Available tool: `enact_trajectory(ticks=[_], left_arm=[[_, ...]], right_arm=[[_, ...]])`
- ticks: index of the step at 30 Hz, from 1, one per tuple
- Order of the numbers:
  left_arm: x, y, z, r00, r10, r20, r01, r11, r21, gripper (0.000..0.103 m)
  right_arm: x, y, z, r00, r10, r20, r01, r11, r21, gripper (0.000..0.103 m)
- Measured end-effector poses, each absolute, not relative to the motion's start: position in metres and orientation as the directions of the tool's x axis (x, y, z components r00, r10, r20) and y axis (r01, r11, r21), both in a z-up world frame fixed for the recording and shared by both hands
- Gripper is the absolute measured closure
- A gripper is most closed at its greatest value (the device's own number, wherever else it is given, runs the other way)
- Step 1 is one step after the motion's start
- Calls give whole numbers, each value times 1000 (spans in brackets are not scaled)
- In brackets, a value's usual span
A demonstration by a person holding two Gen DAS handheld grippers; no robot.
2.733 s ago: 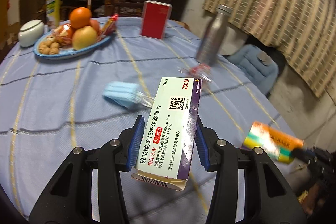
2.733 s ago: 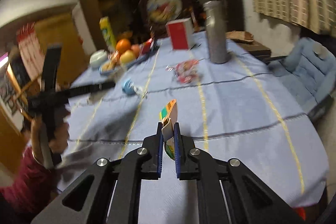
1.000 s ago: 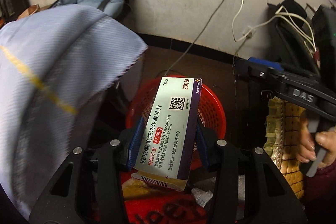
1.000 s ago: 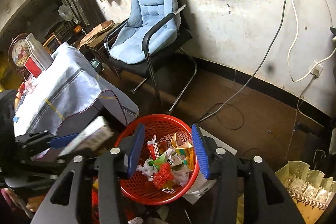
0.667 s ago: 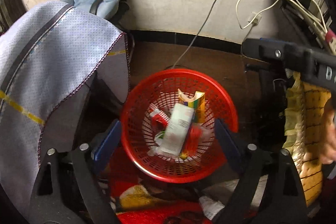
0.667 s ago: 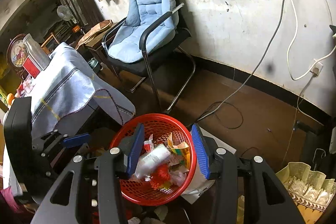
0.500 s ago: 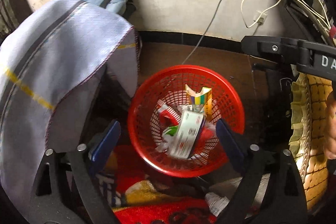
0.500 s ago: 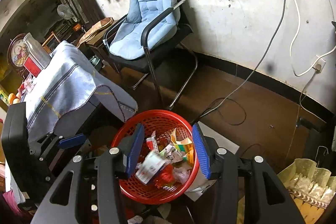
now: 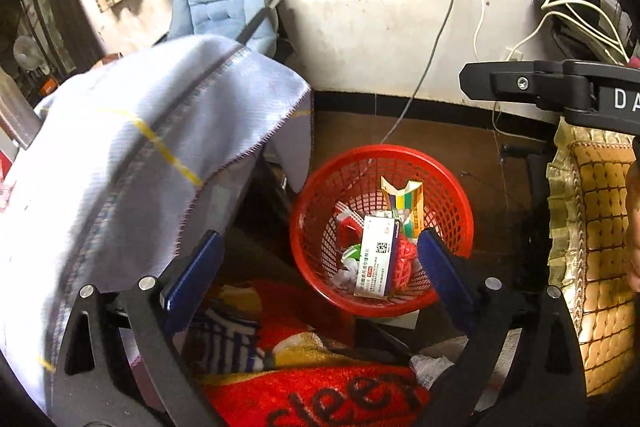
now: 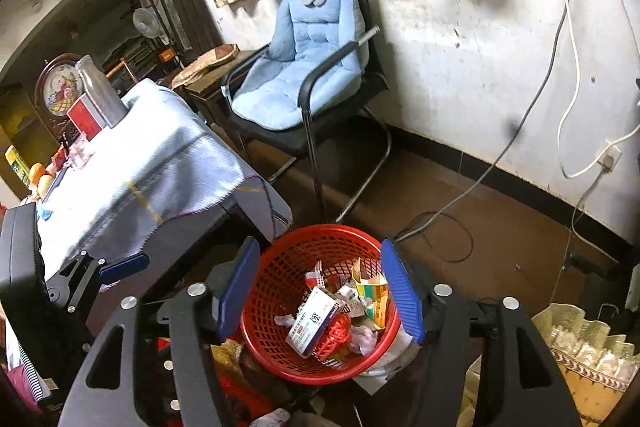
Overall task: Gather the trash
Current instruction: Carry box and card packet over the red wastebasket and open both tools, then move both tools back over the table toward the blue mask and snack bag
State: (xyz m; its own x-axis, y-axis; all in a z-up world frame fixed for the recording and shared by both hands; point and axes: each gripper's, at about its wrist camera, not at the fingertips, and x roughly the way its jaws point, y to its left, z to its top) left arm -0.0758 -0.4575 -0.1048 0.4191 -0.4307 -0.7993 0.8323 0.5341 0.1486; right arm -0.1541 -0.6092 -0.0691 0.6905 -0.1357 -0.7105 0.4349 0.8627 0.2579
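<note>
On the floor beside the table stands a red mesh basket (image 9: 308, 227) (image 10: 272, 279) with trash in it. A white and purple medicine box (image 9: 378, 259) (image 10: 316, 319) lies loose on top of the crumpled wrappers. An orange and green carton (image 9: 406, 201) (image 10: 374, 291) leans behind it. My left gripper (image 9: 319, 239) hovers above the basket, its jaws opening wide with nothing between them. My right gripper (image 10: 320, 247) also hangs over the basket, jaws opening and empty.
The table with its blue cloth (image 9: 140, 131) (image 10: 140, 163) overhangs on the left, bearing a steel bottle (image 10: 100, 91) and a red box (image 10: 86, 121). A blue cushioned chair (image 10: 304, 67) stands by the wall. Cables trail over the floor. A red printed cloth (image 9: 320, 395) lies below.
The left gripper has let go of the medicine box, which dropped into the basket, and its jaws have spread wide. The right jaws have widened too. Both views have drawn back slightly.
</note>
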Motion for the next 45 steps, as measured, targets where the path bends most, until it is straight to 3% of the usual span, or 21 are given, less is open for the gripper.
enact_trajectory(ticks=[13,23,29,35,45], left_arm=[[-83,-419,-58,527,-467,-710,775,607,176,7],[-65,-370,-29,629,-420,-655,682,702,204,7],[-16,-314,-2,693,-337,-637,573,793,204,7],[65,-228,17,748,-179,-639,381,904,193,7],[203,-61,-15,676,56,-735,-28,998,49,6]], right_arm=[[-171,-582,-29,742,-148,-654,389,889,241,29],[-158,-551,-11,765,-108,-635,319,920,229,25],[-128,-525,-7,763,-49,-645,252,941,227,24],[-79,-483,1,752,30,-658,148,966,214,23],[-3,-390,16,728,123,-675,-32,989,145,19]])
